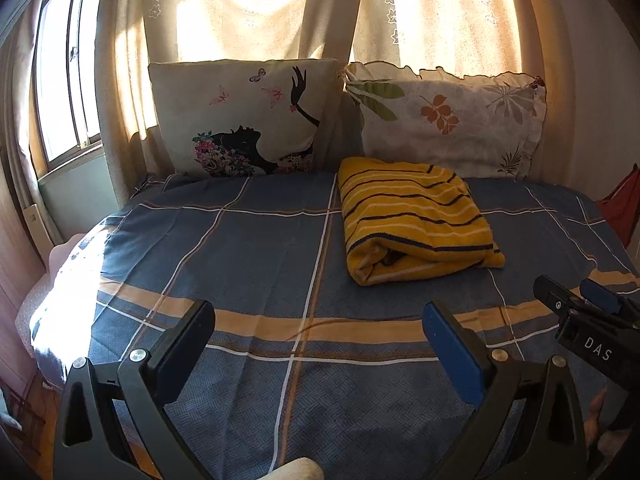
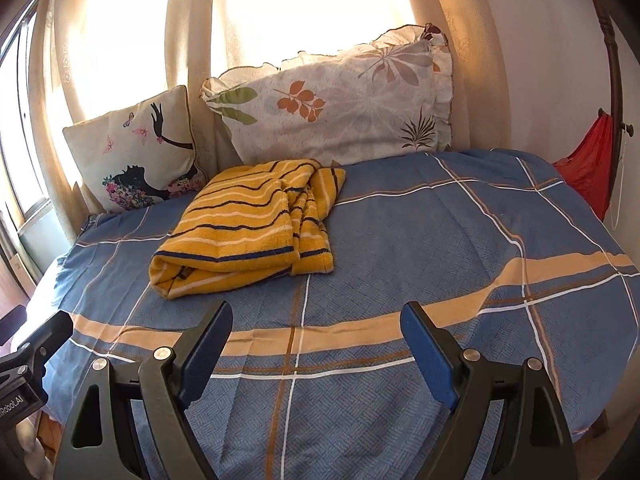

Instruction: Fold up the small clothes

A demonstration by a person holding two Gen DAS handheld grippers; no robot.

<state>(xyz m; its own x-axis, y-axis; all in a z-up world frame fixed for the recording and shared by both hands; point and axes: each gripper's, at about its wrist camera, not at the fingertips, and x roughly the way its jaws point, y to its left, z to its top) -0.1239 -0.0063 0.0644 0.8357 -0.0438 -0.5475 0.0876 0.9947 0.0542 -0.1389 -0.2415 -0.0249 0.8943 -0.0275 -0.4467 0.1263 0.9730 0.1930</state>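
Yellow striped knit garment (image 2: 248, 224) is lying folded near the bed's (image 2: 440, 240) pillow edge; soft, light, floppy. Grip corners. Both the left gripper (image 1: 320, 348) and the right gripper (image 2: 316, 344) are standing open, empty.

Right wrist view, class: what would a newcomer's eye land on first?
The folded yellow striped garment on the blue checked bedspread, just before two pillows leaning on sunlit curtains. In the foreground, the right claw gapes open and empty.

Both wrist views look forward and slightly down across the bed (image 1: 256, 248), toward the pillows. Both show the folded yellow striped garment (image 2: 248, 224), nearer in the right view.
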